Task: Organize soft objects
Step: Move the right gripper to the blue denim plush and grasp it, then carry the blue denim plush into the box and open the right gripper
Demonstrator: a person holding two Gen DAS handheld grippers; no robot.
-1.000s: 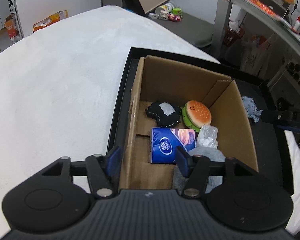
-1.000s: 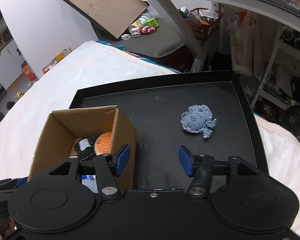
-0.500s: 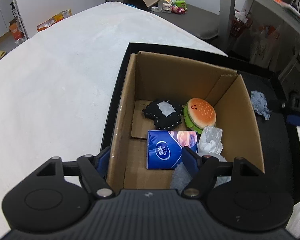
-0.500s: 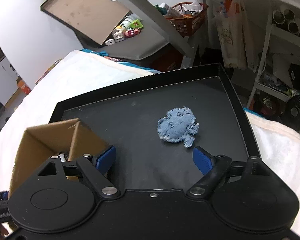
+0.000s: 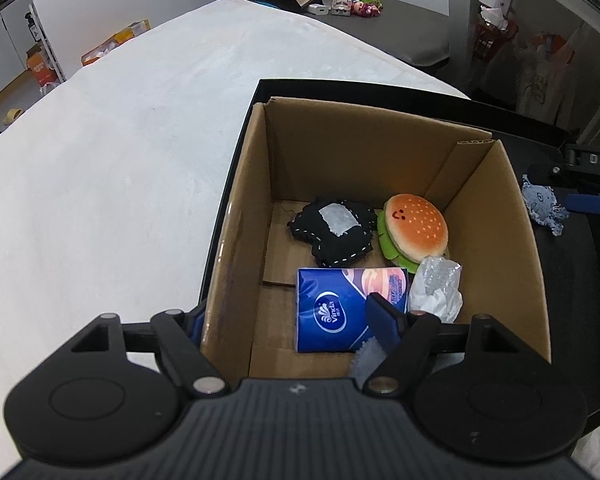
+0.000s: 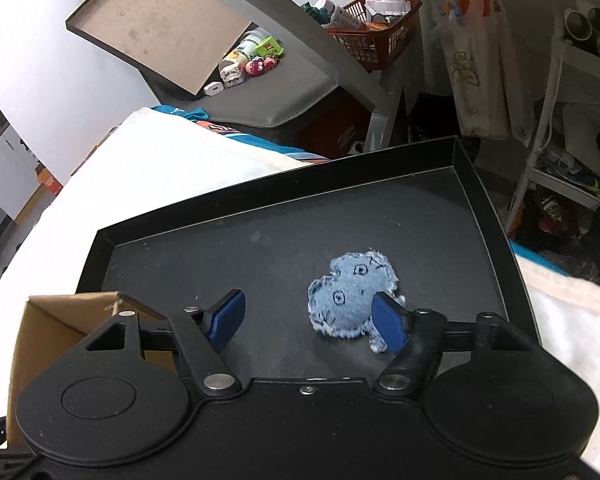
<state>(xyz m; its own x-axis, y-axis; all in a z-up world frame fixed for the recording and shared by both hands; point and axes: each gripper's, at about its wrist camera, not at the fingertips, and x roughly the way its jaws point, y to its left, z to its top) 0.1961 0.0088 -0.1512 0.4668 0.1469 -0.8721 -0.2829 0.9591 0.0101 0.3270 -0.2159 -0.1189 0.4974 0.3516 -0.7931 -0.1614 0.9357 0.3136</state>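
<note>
We are holding our right gripper (image 6: 310,318) spread wide over the tray (image 6: 480,196), its right finger (image 6: 388,326) overlapping the denim toy (image 6: 348,300) lying just ahead. Our left gripper (image 5: 292,320) is straddling the box (image 5: 380,152) wall, released, gripping nothing, with the burger (image 5: 416,226), black pillow (image 5: 332,232) and tissue pack (image 5: 332,308) ahead inside.

We held the left hand-held gripper (image 5: 284,320) tilted downward with its jaws spread wide apart and nothing between them. We kept the right hand-held gripper (image 6: 308,318) angled downward too, its blue fingers (image 6: 388,322) equally wide and gripping nothing.
</note>
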